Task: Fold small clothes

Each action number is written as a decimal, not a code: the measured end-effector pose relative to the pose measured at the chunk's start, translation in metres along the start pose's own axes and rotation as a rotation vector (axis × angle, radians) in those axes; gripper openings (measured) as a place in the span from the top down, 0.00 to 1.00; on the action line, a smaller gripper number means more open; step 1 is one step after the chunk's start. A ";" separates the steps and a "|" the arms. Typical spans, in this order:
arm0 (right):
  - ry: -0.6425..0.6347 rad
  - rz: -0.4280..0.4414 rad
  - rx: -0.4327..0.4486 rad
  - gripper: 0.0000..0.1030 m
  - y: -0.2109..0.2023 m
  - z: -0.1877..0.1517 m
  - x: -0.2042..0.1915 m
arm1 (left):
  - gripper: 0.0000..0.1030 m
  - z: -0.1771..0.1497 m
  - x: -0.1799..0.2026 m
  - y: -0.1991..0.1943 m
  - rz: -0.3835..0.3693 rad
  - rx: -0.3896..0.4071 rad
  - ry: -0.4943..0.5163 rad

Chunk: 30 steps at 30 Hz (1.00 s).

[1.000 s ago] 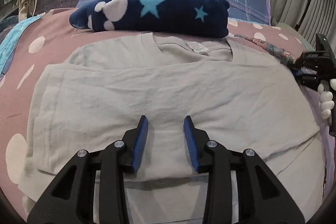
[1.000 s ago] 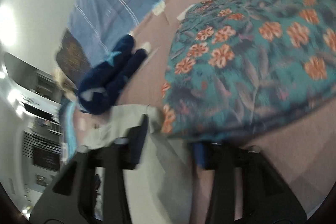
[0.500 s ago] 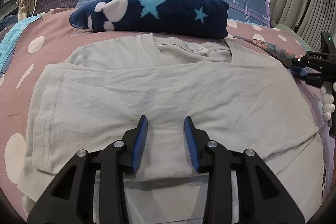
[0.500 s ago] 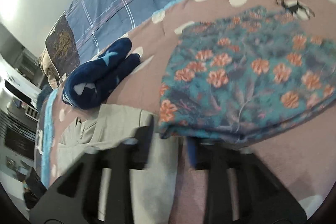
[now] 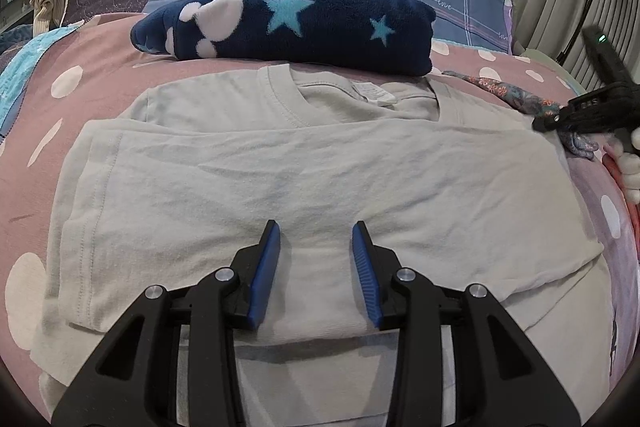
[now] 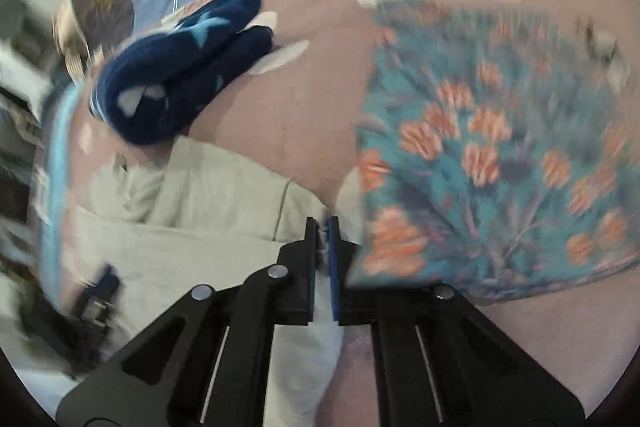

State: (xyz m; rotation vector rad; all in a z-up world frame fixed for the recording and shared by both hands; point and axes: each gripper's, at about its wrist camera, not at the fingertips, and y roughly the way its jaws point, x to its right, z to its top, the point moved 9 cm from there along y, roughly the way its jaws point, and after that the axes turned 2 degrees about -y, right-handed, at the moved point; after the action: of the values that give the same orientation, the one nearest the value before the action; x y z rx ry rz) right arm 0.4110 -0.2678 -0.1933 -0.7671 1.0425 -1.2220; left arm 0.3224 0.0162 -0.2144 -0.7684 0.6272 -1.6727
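a: where is the shirt (image 5: 320,163)?

b: flat on the bed (image 5: 60,67). its neck is up by the blue blanket (image 5: 304,23). it lies long from side to side, and the bottom half looks folded up over the top.

a: what is the left gripper (image 5: 316,255) doing?

b: it sits over the near middle of the shirt. its jaws are spread wide and grasp nothing.

a: and the right gripper (image 6: 321,227)?

b: it is at the shirt's right edge, near the shoulder, just beside the flower cloth (image 6: 500,155). its jaws are squeezed close on the shirt edge, i think. that view is blurry.

a: so which one goes next?

b: i guess the right one. it is on the side edge, so it could pull that side across to the left.
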 end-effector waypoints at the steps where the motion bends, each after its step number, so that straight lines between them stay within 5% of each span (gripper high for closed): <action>1: -0.048 -0.033 0.029 0.95 -0.008 0.000 -0.007 | 0.62 0.000 0.000 0.000 -0.003 0.000 -0.001; 5: -0.205 -0.242 0.187 0.98 -0.043 0.002 -0.023 | 0.61 0.001 0.000 0.000 -0.009 0.000 -0.004; 8: -0.197 -0.457 0.205 1.00 -0.037 0.007 0.008 | 0.61 0.001 0.000 0.000 -0.010 0.000 -0.005; 16: -0.068 -0.248 0.299 1.00 -0.055 -0.010 0.021 | 0.60 0.001 0.001 0.001 -0.016 -0.001 -0.005; 20: -0.147 -0.071 0.354 0.97 -0.074 -0.032 -0.024 | 0.59 0.001 0.001 0.001 -0.015 -0.001 -0.002; 22: -0.220 -0.002 0.281 0.96 -0.053 -0.051 -0.044 | 0.59 0.001 0.001 0.001 -0.014 -0.002 -0.001; 23: -0.235 -0.048 0.250 0.96 -0.042 -0.055 -0.039 | 0.59 0.001 0.001 0.001 -0.015 -0.002 -0.001; 26: -0.241 -0.529 0.271 0.97 -0.012 -0.048 0.024 | 0.59 0.001 0.001 0.001 -0.017 -0.002 -0.002; 27: -0.208 -0.563 0.288 0.97 -0.013 -0.048 0.039 | 0.59 0.001 0.001 0.002 -0.017 -0.001 -0.003; 30: -0.031 -0.268 0.326 0.97 -0.036 -0.056 0.034 | 0.57 0.001 0.001 0.002 -0.026 -0.003 -0.006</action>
State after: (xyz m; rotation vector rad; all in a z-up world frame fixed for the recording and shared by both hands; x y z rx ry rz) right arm 0.3460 -0.3051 -0.1880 -0.6805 0.7041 -1.5588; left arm 0.3247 0.0145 -0.2148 -0.7868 0.6179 -1.6931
